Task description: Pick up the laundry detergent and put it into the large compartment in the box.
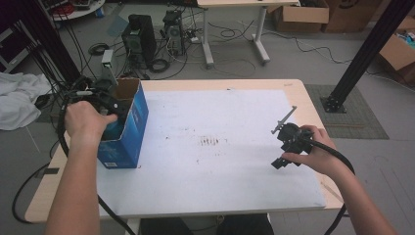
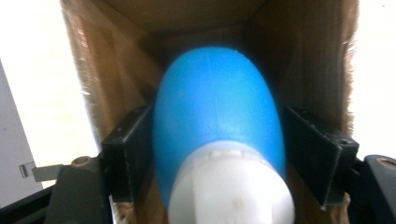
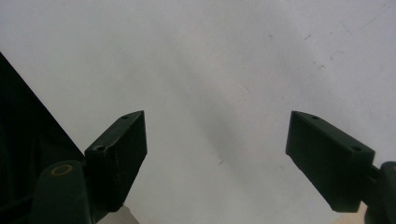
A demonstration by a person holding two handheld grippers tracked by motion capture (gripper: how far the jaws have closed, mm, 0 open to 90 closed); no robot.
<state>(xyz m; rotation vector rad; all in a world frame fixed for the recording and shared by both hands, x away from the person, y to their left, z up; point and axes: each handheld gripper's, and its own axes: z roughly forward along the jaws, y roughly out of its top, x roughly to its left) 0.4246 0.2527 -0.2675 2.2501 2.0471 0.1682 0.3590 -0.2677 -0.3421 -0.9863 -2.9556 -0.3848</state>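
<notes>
A blue rounded object with a white end (image 2: 217, 107) lies inside an open blue carton (image 1: 131, 128) with brown cardboard walls (image 2: 299, 60), at the left of the table. My left gripper (image 2: 219, 128) reaches into the carton's mouth (image 1: 110, 105). Its jaws stand on either side of the blue object, close to its sides, with a thin dark gap at the right jaw. My right gripper (image 1: 284, 147) hovers low over the white sheet (image 3: 210, 56) at the right side of the table. It is open (image 3: 217, 135) and nothing is between its jaws.
The white sheet (image 1: 220, 186) covers most of the wooden table (image 1: 49, 196) and has small dark smudges (image 1: 210, 142) in the middle. Cables trail from both grippers. Beyond the table are computer towers (image 1: 142, 36), floor cables, cardboard boxes (image 1: 301, 14) and a black post (image 1: 367, 54).
</notes>
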